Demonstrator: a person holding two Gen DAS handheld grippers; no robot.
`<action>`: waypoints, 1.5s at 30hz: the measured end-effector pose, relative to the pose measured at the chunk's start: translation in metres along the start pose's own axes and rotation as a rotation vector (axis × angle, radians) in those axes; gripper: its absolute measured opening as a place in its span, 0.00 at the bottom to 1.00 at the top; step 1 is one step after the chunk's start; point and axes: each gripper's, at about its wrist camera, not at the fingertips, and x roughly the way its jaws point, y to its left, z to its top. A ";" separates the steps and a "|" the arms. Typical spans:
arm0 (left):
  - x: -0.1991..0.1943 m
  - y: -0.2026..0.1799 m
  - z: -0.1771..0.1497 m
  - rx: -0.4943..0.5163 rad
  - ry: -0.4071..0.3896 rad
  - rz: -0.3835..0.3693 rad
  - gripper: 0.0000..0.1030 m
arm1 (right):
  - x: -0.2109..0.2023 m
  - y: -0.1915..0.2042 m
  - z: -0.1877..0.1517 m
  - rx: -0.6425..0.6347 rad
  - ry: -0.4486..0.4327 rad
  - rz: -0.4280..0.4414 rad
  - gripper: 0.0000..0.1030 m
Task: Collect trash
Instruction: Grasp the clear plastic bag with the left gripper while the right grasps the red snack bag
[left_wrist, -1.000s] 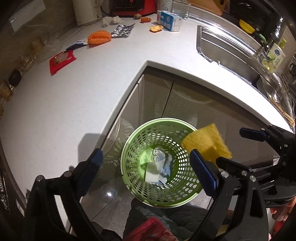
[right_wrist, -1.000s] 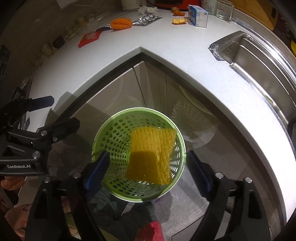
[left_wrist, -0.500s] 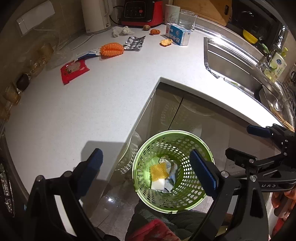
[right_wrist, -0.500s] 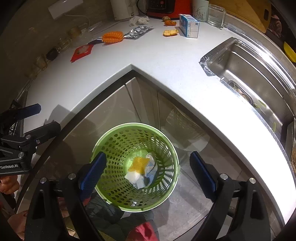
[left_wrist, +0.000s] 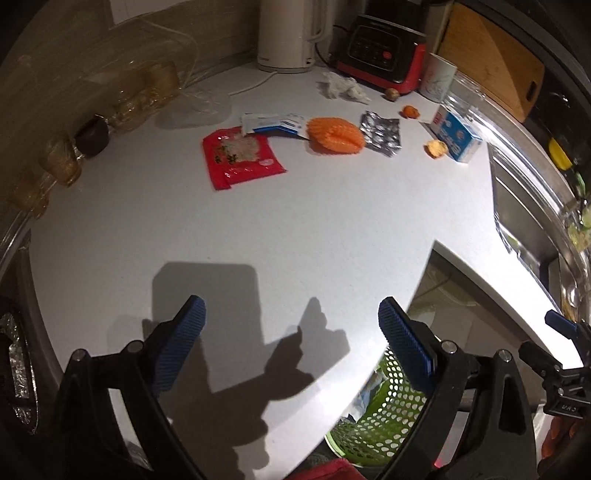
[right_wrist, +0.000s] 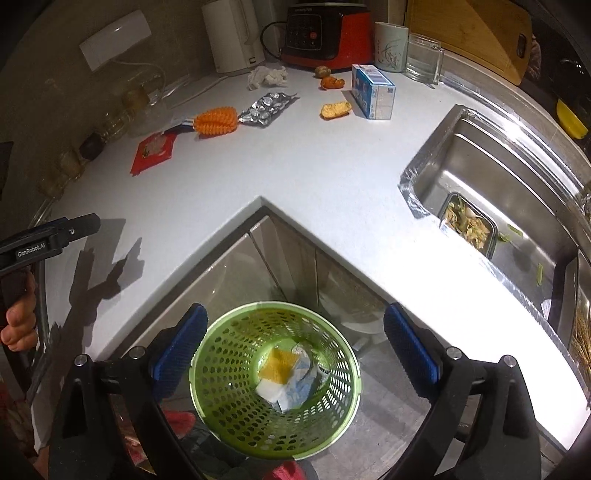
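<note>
Both claws are wide open and hold nothing: the left gripper hangs over the counter, the right gripper over the green basket on the floor. The remaining trash lies near the counter's back edge; the flat red packet could slip from the pads

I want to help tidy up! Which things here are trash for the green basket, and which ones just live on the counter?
Trash job:
green basket
red wrapper
orange foam net
foil blister pack
crumpled tissue
peel scraps
both open, empty claws: left claw, right claw

Just sitting there:
kettle
red appliance
mug
cutting board
sink
</note>
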 end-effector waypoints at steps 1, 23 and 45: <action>0.004 0.006 0.007 -0.010 -0.001 0.006 0.88 | 0.002 0.004 0.008 -0.001 -0.007 0.001 0.93; 0.128 0.141 0.209 -0.366 0.028 0.024 0.88 | 0.104 0.136 0.202 -0.162 -0.056 0.079 0.93; 0.184 0.145 0.250 -0.353 0.084 0.176 0.11 | 0.175 0.196 0.222 -0.180 0.053 0.193 0.93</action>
